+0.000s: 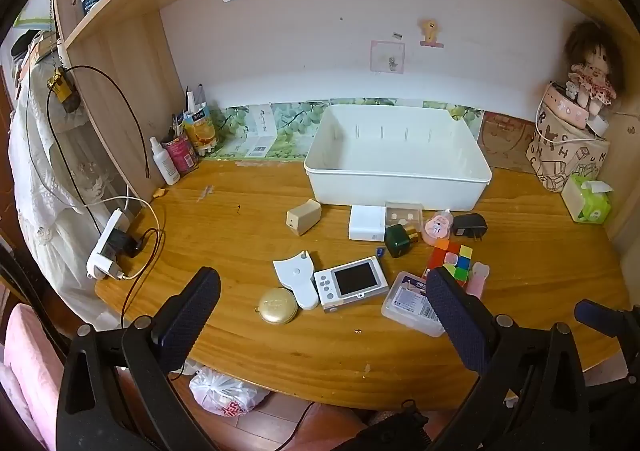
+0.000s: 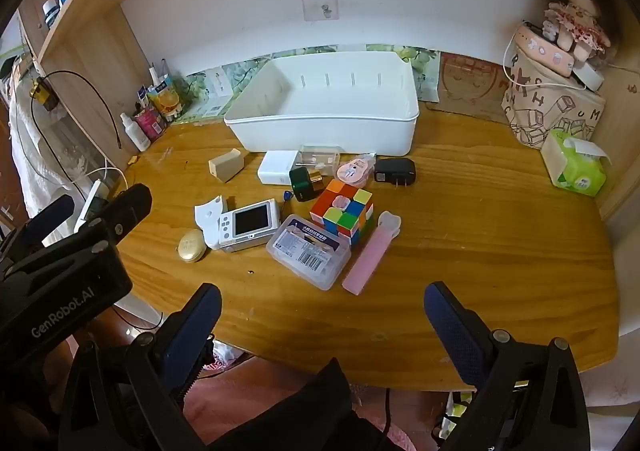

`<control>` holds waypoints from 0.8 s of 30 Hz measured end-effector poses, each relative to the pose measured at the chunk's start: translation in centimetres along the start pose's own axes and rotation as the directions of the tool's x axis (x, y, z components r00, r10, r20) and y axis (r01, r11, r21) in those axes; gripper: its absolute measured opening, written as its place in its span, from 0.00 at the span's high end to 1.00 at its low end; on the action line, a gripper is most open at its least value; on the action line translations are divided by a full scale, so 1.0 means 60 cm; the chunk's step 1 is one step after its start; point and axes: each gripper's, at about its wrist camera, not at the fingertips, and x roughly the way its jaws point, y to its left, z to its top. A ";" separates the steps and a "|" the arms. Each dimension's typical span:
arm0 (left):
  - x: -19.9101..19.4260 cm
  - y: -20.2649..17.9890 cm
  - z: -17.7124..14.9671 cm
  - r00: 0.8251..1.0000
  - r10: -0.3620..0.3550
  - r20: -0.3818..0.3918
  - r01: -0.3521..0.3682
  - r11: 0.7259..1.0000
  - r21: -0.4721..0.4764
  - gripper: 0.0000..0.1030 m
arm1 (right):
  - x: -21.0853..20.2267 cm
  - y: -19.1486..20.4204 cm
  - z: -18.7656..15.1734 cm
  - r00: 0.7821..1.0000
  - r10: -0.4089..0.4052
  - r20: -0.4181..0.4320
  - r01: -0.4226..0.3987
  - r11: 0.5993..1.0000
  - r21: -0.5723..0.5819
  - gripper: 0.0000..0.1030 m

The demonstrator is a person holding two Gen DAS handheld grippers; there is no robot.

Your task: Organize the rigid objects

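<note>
On the desk [image 2: 480, 251], 12 o'clock: white bin [image 2: 332, 119] has nothing in it, task not started.
Cube [image 2: 344, 213], camera [image 2: 250, 225], clear case [image 2: 310, 251], chargers all loose at 6 of bin; my left gripper [image 1: 320, 309] and right gripper [image 2: 322, 321] both spread, holding nothing.

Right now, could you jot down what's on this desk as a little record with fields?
Container: white bin, nothing in it
Surface: wooden desk
Loose items: Rubik's cube, small digital camera, black plug adapter, clear plastic case, gold compact
Left tool: open, holding nothing
Right tool: open, holding nothing
</note>
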 end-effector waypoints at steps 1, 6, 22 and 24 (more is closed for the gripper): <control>0.000 0.000 0.000 1.000 -0.001 0.004 0.001 1.000 -0.003 0.01 | 0.000 0.000 0.001 1.000 0.000 -0.001 0.000 1.000 0.000 0.01; 0.000 -0.008 -0.004 1.000 -0.010 0.009 0.010 1.000 -0.002 0.01 | -0.002 -0.001 0.004 1.000 0.006 -0.005 -0.006 1.000 0.000 0.01; -0.006 0.016 -0.026 0.999 -0.044 -0.030 0.043 0.998 -0.037 0.01 | 0.008 0.005 -0.011 0.997 0.041 -0.058 -0.041 0.999 0.011 0.01; -0.001 0.020 -0.031 0.997 -0.050 -0.058 0.048 0.998 -0.041 0.01 | 0.013 0.005 -0.015 0.996 0.053 -0.077 -0.051 0.998 0.021 0.01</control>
